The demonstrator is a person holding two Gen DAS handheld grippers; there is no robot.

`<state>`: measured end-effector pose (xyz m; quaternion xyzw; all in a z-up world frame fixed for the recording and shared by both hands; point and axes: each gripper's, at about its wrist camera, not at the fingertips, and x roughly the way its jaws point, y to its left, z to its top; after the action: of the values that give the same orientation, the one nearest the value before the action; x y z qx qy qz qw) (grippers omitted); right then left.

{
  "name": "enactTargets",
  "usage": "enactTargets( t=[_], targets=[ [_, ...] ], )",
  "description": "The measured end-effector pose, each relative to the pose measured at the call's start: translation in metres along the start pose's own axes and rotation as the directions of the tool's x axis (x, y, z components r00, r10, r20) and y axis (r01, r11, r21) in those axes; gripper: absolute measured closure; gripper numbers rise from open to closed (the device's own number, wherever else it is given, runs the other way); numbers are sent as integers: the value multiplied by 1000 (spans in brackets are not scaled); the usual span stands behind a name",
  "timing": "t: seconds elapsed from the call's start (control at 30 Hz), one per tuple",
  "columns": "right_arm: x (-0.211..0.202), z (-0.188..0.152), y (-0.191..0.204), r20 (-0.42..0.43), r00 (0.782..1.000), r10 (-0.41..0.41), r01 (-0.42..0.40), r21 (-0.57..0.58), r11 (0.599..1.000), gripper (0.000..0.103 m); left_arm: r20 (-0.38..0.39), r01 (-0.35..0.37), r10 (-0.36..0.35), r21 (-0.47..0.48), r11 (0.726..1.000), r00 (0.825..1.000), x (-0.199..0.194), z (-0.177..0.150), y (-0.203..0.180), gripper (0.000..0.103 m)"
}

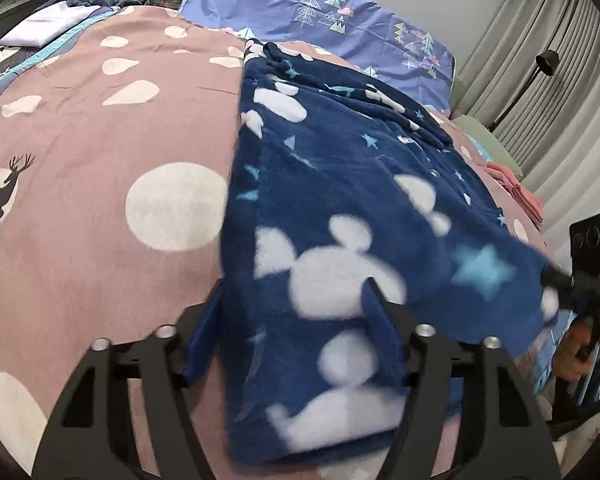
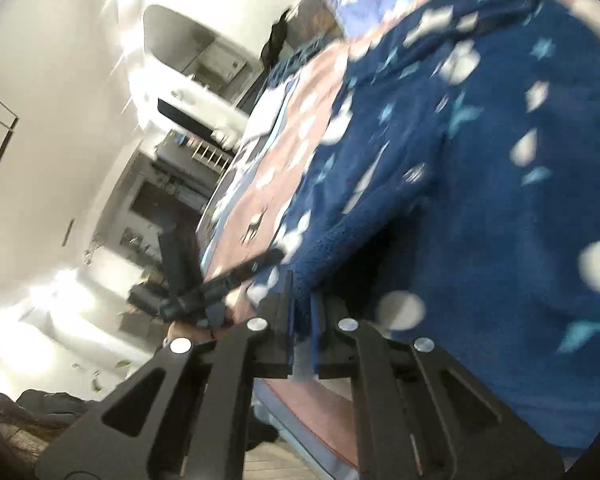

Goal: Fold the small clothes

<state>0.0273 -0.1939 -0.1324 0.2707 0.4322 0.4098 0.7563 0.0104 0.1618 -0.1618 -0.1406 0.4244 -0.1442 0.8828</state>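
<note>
A dark blue fleece garment (image 1: 340,184) with white mouse heads and light blue stars lies along the pink bed cover (image 1: 92,152). My left gripper (image 1: 296,300) has its jaws apart, with the garment's near edge lying between and over the fingers. My right gripper (image 2: 302,292) has its jaws nearly closed on the garment's edge (image 2: 480,168) and lifts that corner. The right gripper also shows in the left wrist view (image 1: 580,280) at the garment's right corner. The left gripper shows in the right wrist view (image 2: 228,280), blurred.
A blue tree-print pillow (image 1: 340,12) lies at the head of the bed. Folded pink cloth (image 1: 516,192) sits at the bed's right edge, folded pale cloth (image 1: 48,28) at the far left. Curtains and a black lamp (image 1: 544,64) stand to the right.
</note>
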Motion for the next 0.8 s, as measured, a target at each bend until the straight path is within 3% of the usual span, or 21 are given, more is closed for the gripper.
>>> enactTargets(
  t=[0.1, 0.17, 0.27, 0.33, 0.37, 0.43, 0.47, 0.53, 0.57, 0.63, 0.8],
  targets=[
    [-9, -8, -19, -47, 991, -128, 129, 14, 992, 91, 0, 23, -23, -19, 1000, 1000, -3, -6, 6, 46],
    [-14, -17, -30, -86, 978, -189, 193, 36, 981, 72, -2, 24, -25, -19, 1000, 1000, -4, -9, 5, 46],
    [-53, -22, -32, 13, 983, -185, 184, 67, 981, 66, -19, 13, -13, 4, 1000, 1000, -5, -11, 0, 45],
    [-90, -23, -33, 127, 965, -231, 220, 93, 971, 55, -31, 15, -15, 13, 1000, 999, -6, -12, -2, 45],
    [-109, -23, -39, 170, 945, -280, 260, 127, 957, 55, -38, 19, -19, 12, 1000, 999, -7, -14, -3, 45],
    [-128, -28, -57, 175, 913, -368, 330, 212, 920, 55, -43, 44, -45, -8, 999, 998, -9, -16, -1, 45],
    [-130, -31, -66, 165, 911, -379, 334, 247, 910, 55, -44, 58, -59, -18, 998, 997, -10, -16, 0, 45],
    [-126, -39, -82, 118, 925, -360, 310, 310, 899, 55, -46, 95, -97, -38, 995, 994, -11, -18, 1, 45],
    [-117, -44, -90, 87, 943, -320, 275, 332, 902, 58, -49, 115, -117, -41, 993, 992, -10, -19, 1, 46],
    [-103, -44, -91, 90, 958, -272, 230, 324, 918, 57, -54, 128, -130, -33, 991, 990, -6, -19, -2, 46],
    [-76, -8, -93, 78, 980, -183, 151, 307, 940, 53, -44, 141, -143, -53, 989, 989, 15, -2, -5, 47]
  ],
)
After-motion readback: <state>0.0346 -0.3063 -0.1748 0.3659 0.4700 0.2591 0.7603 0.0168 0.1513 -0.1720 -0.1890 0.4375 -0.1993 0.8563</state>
